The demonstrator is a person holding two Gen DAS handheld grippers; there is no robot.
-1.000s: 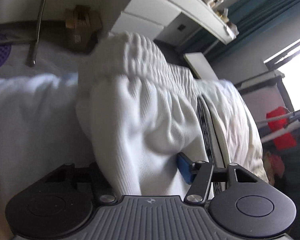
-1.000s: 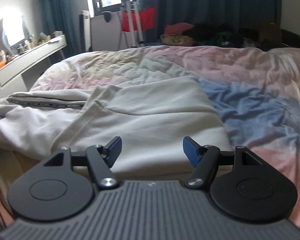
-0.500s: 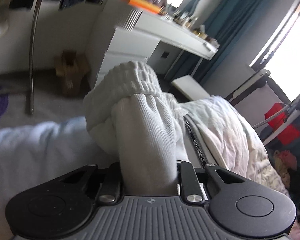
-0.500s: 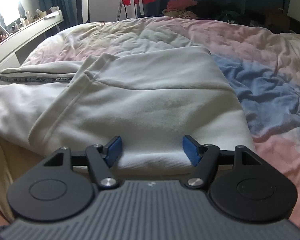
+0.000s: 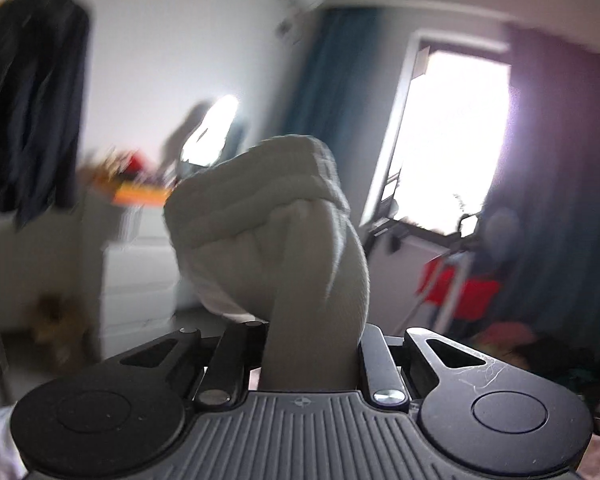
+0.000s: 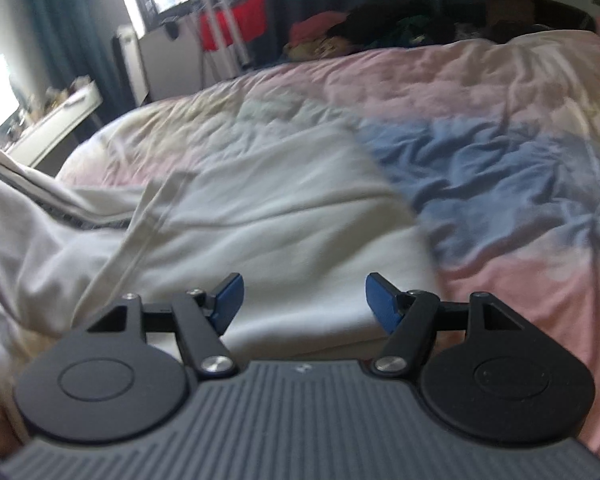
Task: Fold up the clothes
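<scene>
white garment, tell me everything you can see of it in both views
The white garment looks like soft, thick knit cotton. Most of it lies spread on the pastel bedspread, partly folded with a straight near edge, a raised seam and a dark striped band at its left. One ribbed, bunched end is lifted off the bed, clamped in the left gripper. The right gripper hangs open over the near edge; whether it touches the cloth cannot be told.

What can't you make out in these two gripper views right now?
- Left wrist view: left gripper fingers hidden by the bunched white ribbed cuff they clamp.
- Left wrist view: dresser clutter is motion-blurred.
- Right wrist view: white sweatshirt sleeve cut off at the left edge.
</scene>
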